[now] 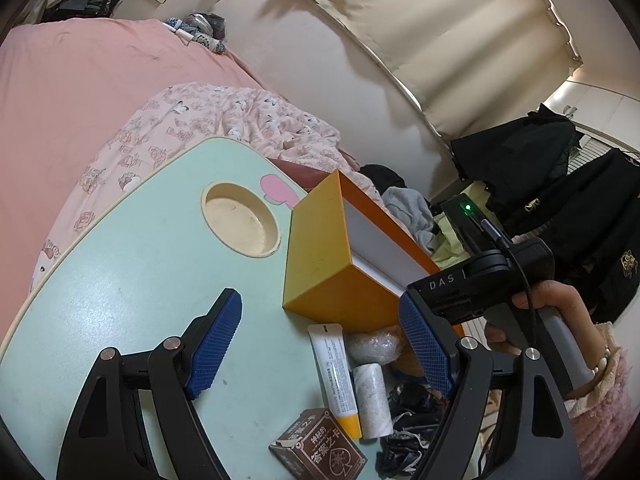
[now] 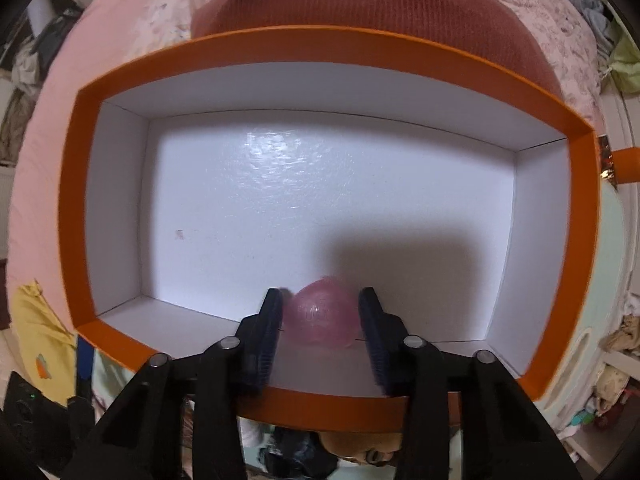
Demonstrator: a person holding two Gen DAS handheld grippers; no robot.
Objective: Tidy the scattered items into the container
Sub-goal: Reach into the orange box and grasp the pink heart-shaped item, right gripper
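Between the dark pads of the right hand-held gripper (image 2: 320,320) sits a translucent pink ball (image 2: 322,314), low over the near wall of the orange box (image 2: 320,46); the fingers flank it closely on both sides, but motion blur leaves it unclear whether they press on it or stand just off it. Box interior: white, glossy floor, with nothing else visible inside in the right wrist view. Left hand-held gripper (image 1: 320,344): blue ribbed pads set wide apart, holding nothing, poised above the mint-green table (image 1: 132,264). Items on the table between and ahead of those pads, all outside the box: white tube with yellow cap (image 1: 334,372), pale cylindrical roll (image 1: 374,398) just beside it, clear crinkled packet (image 1: 372,346) against the box's near side, brown card box with printed characters (image 1: 318,446), dark tangled fabric piece (image 1: 408,428). Left wrist view alone shows these loose items, the round recess (image 1: 242,222) in the table, and the person's hand (image 1: 560,320) gripping the other tool over the box. Right wrist view alone shows the ball and the box floor.
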